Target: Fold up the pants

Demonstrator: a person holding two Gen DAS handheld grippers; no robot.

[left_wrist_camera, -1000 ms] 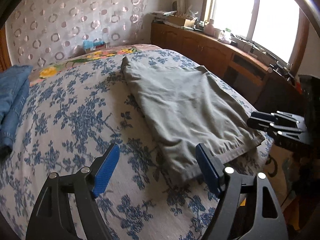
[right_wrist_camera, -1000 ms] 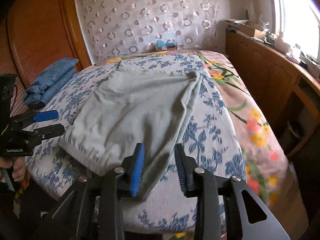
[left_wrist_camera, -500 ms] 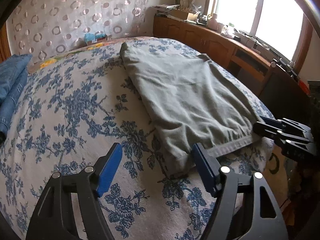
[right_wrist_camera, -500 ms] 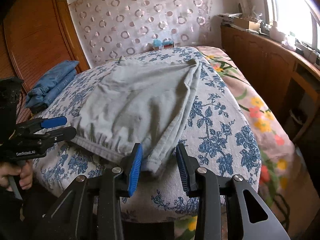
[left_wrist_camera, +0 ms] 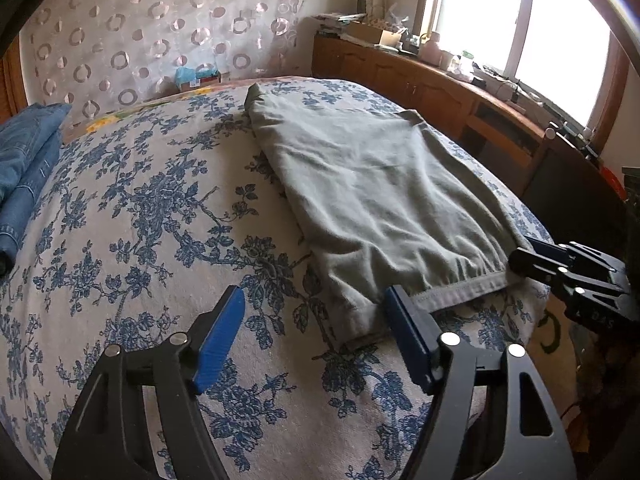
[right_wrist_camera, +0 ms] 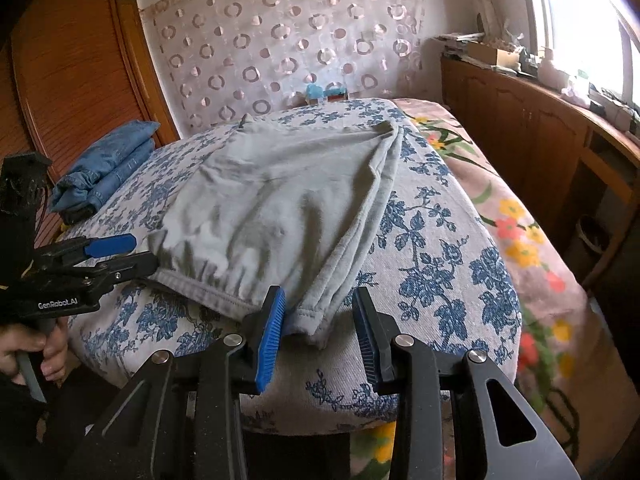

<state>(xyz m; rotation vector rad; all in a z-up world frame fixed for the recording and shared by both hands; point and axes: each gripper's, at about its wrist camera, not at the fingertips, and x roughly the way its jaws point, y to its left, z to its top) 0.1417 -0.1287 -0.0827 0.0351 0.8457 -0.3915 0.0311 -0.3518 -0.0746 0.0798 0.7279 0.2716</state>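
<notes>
- Blue-padded fingers of the left gripper stand wide apart at the near edge of the bed, holding nothing; the near left corner of the pants' waistband lies between them, just beside the right-hand pad, and I cannot tell if they touch.
- Blue pads of the right gripper are parted more narrowly around the other waistband corner, which droops over the bed edge in the gap; neither pad is pressed on the cloth.
- Grey pants lie flat on the bedspread, the elastic waistband towards the grippers and the legs running away to the far end of the bed.
- In the right wrist view the pants look doubled lengthwise, with stacked edges along their right side.
- White cloth with blue flowers covers the bed; beside it on the right side a pink sheet with yellow and red flowers shows.
- Folded jeans sit well apart from the pants, at the bed's left edge by a wooden wardrobe.
- Farther back hangs a curtain with ring patterns, and a wooden cabinet runs under the bright window.
</notes>
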